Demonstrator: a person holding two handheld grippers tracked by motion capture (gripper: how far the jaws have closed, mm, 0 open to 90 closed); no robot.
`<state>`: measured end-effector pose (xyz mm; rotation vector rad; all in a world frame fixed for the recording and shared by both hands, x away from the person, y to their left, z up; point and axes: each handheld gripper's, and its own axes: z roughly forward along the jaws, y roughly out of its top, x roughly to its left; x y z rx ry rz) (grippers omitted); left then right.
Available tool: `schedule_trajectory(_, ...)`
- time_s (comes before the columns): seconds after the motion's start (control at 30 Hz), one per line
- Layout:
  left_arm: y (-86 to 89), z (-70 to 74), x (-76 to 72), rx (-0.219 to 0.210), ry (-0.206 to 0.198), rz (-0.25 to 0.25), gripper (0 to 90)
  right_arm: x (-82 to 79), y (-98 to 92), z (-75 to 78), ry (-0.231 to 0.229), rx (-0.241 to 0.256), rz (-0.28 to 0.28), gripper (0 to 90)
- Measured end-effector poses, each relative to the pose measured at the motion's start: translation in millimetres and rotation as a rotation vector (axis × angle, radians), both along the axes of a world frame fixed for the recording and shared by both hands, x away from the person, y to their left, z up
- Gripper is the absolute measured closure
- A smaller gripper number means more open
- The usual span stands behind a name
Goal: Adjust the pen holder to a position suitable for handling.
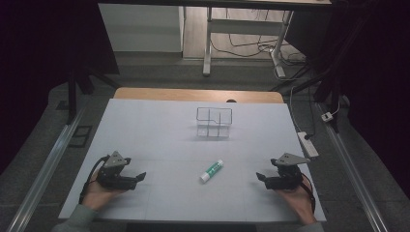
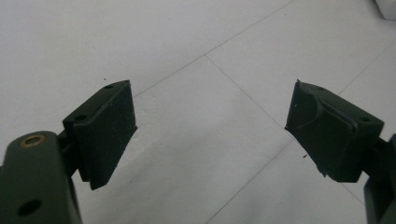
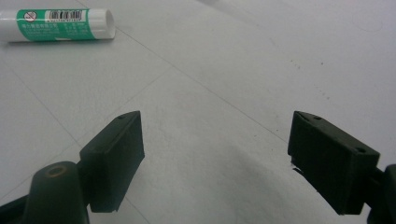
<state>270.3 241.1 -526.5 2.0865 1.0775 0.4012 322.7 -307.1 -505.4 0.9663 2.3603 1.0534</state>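
Note:
A green and white glue stick (image 1: 212, 171) lies on its side on the white mat (image 1: 159, 130), between the two grippers and apart from both. My left gripper (image 1: 139, 176) rests at the mat's front left, held by a hand, jaws pointing right. In its own view the left gripper (image 2: 210, 126) stands open over bare mat. At the front right my right gripper (image 1: 261, 177) points left toward the stick. The right gripper (image 3: 215, 154) is open with nothing between its jaws, and the glue stick (image 3: 60, 24) lies far off at the upper left.
A clear box with compartments (image 1: 214, 123) stands at the middle back of the mat. The wooden table edge (image 1: 198, 94) runs behind it. A power strip (image 1: 308, 143) and cables lie on the floor to the right.

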Motion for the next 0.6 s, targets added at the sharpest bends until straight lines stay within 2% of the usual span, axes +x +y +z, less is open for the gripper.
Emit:
schedule_trajectory(0.37,0.2,-0.2,0.8,-0.001,0.002,0.001,15.4,1.9,3.6,1.0,-0.002,0.016,0.002,18.7)
schedule_trajectory(0.6,0.4,-0.1,1.0,-0.003,0.003,0.001,15.5,3.5,8.6,2.2,-0.007,0.009,0.003,19.4)
